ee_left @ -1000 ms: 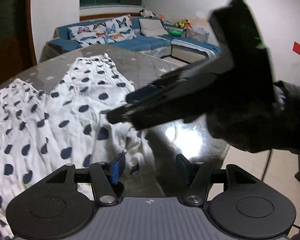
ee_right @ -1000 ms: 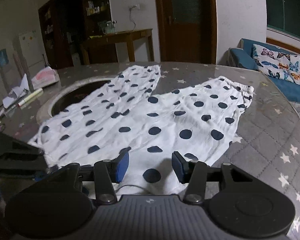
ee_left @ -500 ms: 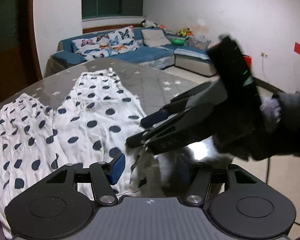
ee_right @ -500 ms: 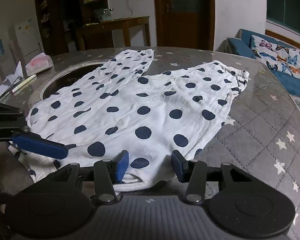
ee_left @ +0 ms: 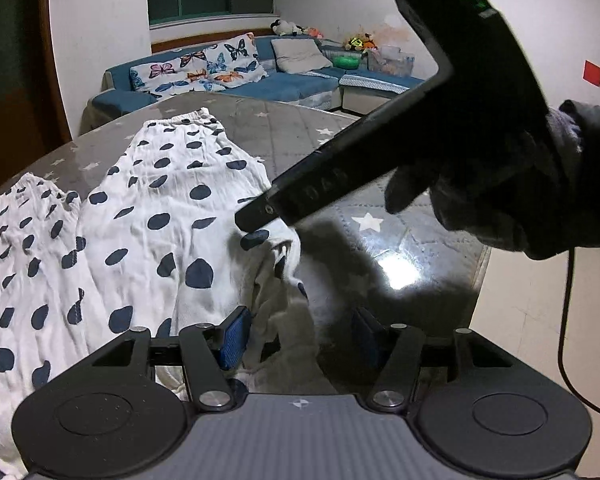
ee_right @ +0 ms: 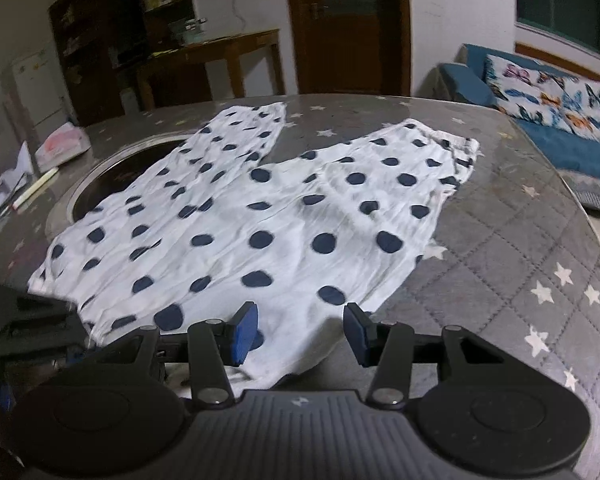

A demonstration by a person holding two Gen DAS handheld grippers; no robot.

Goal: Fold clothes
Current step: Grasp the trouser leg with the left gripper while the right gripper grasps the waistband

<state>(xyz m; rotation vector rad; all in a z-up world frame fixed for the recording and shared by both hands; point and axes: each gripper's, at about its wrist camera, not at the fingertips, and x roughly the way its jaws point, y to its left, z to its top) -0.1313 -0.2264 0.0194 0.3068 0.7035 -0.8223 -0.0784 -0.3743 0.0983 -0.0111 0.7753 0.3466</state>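
White trousers with dark blue polka dots (ee_left: 140,220) lie spread flat on the grey star-patterned table cover (ee_left: 300,136), both legs pointing away. In the right wrist view the trousers (ee_right: 260,208) fill the table's middle. My left gripper (ee_left: 298,338) is open, low over a rumpled waist edge that lies between its blue pads. My right gripper (ee_right: 300,330) is open with the near hem of the trousers between its pads. The right gripper's body (ee_left: 400,152), held by a dark-gloved hand, crosses the left wrist view above the cloth.
A round dark recess (ee_right: 112,184) in the table lies partly under the left trouser leg. Papers, a pen and a tissue pack (ee_right: 60,144) sit at the table's far left. A blue sofa (ee_left: 228,80) stands beyond the table. The table edge (ee_left: 480,272) drops to the floor at right.
Both grippers have moved lower and closer to the trousers' near edge. The cloth now lies between the pads of each. The right gripper's body has risen in the left wrist view.
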